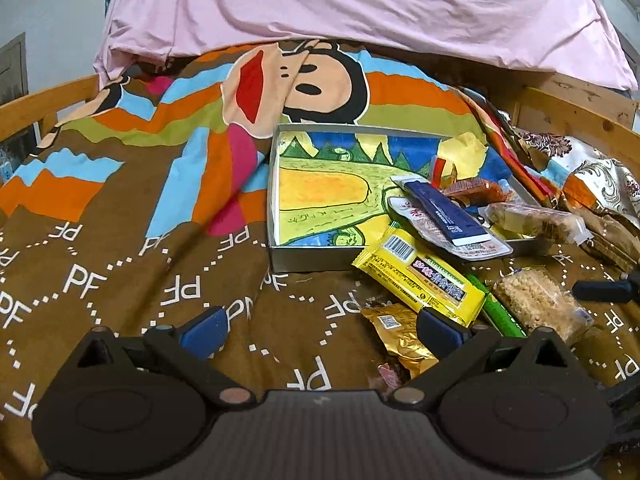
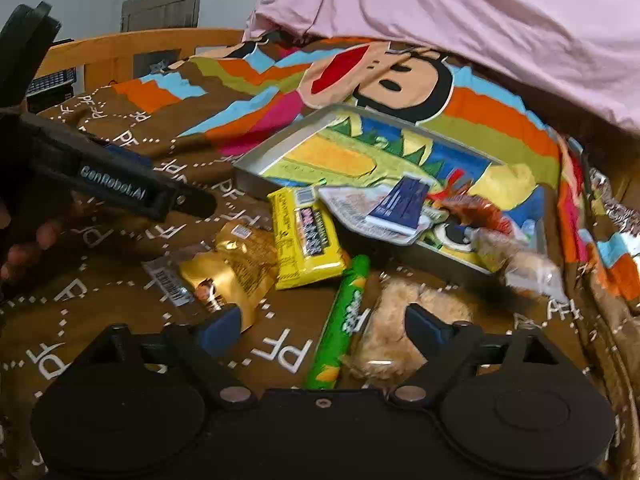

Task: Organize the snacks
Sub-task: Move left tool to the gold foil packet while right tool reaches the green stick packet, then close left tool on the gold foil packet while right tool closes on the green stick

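While snacks crowd tray rt edge, lt half bare, bedspread open.

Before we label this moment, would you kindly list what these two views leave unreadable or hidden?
- Gold packet: left wrist view, near end hidden behind the left hand-held gripper.
- Clear-wrapped bar at the tin tray corner: right wrist view, motion-blurred, contents unclear.
- Crispy rice snack: right wrist view, blurred, partly behind the right hand-held gripper.
- Yellow packet print: too small to read.
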`<state>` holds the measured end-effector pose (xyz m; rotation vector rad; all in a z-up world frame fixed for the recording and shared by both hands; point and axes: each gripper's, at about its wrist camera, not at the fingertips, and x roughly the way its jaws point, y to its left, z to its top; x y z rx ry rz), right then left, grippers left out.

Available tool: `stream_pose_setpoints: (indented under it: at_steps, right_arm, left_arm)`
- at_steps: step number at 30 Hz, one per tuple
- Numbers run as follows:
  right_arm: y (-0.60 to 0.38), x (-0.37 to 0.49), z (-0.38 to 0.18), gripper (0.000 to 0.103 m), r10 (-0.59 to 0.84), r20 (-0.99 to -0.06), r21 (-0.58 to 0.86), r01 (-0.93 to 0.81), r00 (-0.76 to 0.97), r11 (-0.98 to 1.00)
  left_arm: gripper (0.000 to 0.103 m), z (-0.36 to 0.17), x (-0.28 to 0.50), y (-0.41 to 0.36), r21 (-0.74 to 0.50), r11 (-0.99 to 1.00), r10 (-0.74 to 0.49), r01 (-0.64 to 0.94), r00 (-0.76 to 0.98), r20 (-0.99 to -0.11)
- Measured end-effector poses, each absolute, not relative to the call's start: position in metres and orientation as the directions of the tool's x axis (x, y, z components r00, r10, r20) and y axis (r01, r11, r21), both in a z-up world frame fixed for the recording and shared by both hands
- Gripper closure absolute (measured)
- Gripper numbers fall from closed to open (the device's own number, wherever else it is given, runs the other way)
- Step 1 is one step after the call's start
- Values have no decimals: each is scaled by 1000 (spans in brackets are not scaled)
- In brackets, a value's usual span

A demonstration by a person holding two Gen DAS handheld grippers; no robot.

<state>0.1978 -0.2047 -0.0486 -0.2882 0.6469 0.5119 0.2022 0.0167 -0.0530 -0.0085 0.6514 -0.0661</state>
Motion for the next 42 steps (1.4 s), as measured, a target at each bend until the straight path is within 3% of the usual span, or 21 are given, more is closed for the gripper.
stream_pose_setpoints:
  at_steps: [6,13,15,22,26,37,42]
  right_arm:
    - [-202,202,-56,40,355,-690,-57,-537,631,842]
    - [-192,203,-63,53,282,-708,-154,-531,648,833]
    - [-185,206,-68,61,264,-718,-190,-546,644,816]
    - [-192,226,-74,64,296,-758,-71,-524,582,849]
    - [-197,227,-72,76,290,-758,-50,-494,584,868]
    - [-196,226,-76,75,285,-746,-55,-482,602,874]
    - [-199,225,-71,78,281,-757,-42,-474,589,880]
  left_arm:
    - [1,-51,204,25,-152,975,-220,161,777,-590]
    - [1,-51,204,16,-273,918,-395,287,711,-582]
    - [1,-55,208,10,-309,901,-434,305,671,-601]
    - [7,-73,220,13,-432,860,-503,273,593,-628]
    - [12,-80,227,21,-537,802,-580,261,557,-595]
    - [12,-92,240,14,-465,859,-496,214,573,-653]
    - [20,-87,234,15,-473,850,-508,230,591,-626]
